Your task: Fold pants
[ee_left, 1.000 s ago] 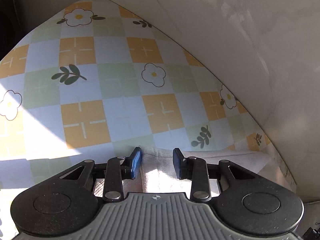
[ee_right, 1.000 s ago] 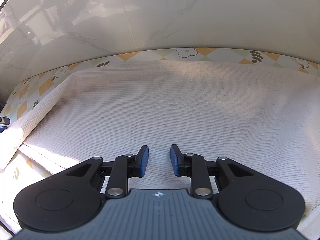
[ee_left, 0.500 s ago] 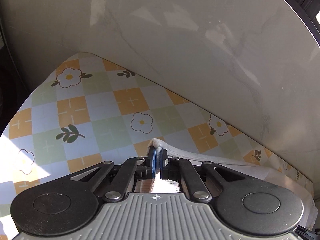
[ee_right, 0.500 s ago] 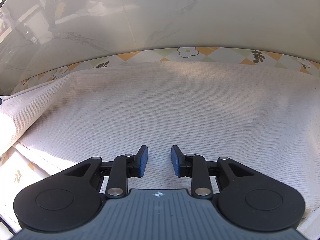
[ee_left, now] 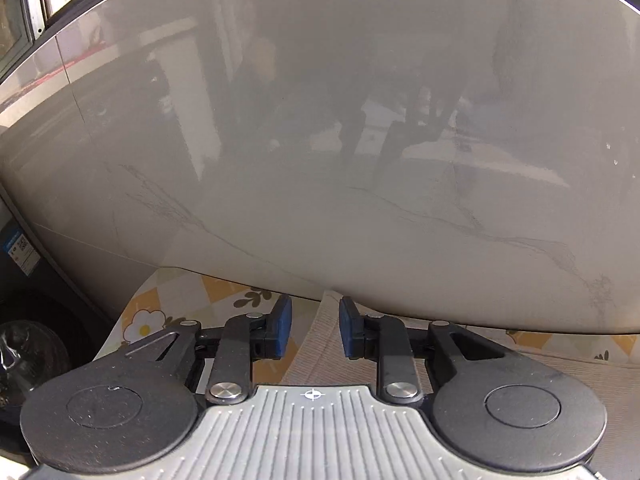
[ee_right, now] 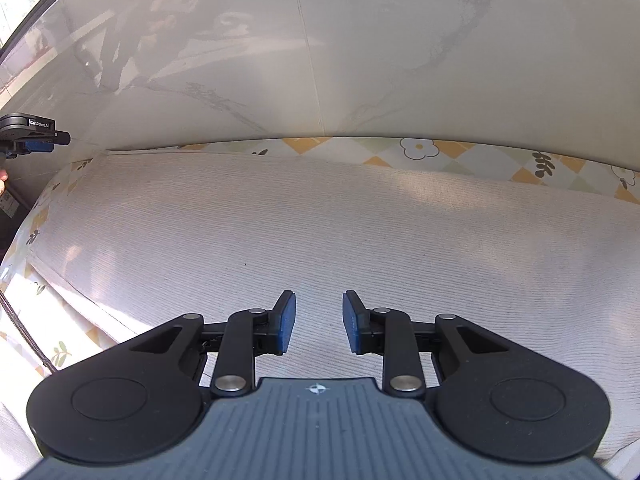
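Pants of cream ribbed knit (ee_right: 320, 216) lie flat on the flower-checked tablecloth (ee_right: 480, 156), long axis crosswise beneath my right gripper (ee_right: 319, 322), open and empty. My left gripper (ee_left: 312, 328), also open, hovers at their left corner.

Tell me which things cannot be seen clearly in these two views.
- Pants: right wrist view, lower part hidden behind the right gripper, right side cut by the edge.
- Pants in the left wrist view: mostly behind the left gripper.
- Reflections in the wall: too blurred to identify.
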Demonstrator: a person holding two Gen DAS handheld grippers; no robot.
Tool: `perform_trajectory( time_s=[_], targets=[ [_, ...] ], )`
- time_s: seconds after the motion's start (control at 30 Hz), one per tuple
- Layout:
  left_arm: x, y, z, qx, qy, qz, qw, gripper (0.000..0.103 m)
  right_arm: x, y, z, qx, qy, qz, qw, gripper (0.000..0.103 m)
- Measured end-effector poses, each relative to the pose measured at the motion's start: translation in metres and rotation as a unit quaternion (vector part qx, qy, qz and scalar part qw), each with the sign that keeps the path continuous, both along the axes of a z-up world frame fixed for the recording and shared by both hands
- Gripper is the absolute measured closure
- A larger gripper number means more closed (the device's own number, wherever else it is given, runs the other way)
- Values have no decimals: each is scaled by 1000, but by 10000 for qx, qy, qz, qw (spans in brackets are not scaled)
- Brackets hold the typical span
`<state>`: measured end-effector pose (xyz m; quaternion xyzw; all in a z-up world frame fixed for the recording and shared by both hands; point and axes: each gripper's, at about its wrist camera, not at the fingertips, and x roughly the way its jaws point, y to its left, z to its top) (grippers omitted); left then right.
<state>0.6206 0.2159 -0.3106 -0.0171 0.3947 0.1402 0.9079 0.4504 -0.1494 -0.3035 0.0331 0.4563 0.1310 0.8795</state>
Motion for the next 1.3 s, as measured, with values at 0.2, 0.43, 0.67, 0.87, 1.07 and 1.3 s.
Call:
perform_trajectory(
  time_s=[0.2, 0.43, 0.67, 0.87, 1.07, 1.3],
  targets=[
    [-33, 6, -18, -492, 352, -61, 9982, 54, -26, -24, -7, -171, 7, -232, 9996, 74],
    [-66, -8, -23, -997, 576, -103, 9933, 54, -62, -65, -1, -10, -61, -1077, 9942, 74],
    [-103, -21, 20, -1446, 60, -142, 9894, 54, -96, -115, 14, 114, -285, -1681, 9853, 74],
    [-142, -32, 46, -1549, -188, -103, 9877, 54, -126, -151, 17, 226, -329, -2176, 9752, 74],
    [-205, -33, 68, -1509, -262, 165, 9881, 52, -149, -167, 22, 400, -436, -1977, 9785, 74],
    [-315, -51, 78, -1481, -353, 936, 9839, 49, -179, -180, 30, 671, -697, -1466, 9844, 73]
  ],
)
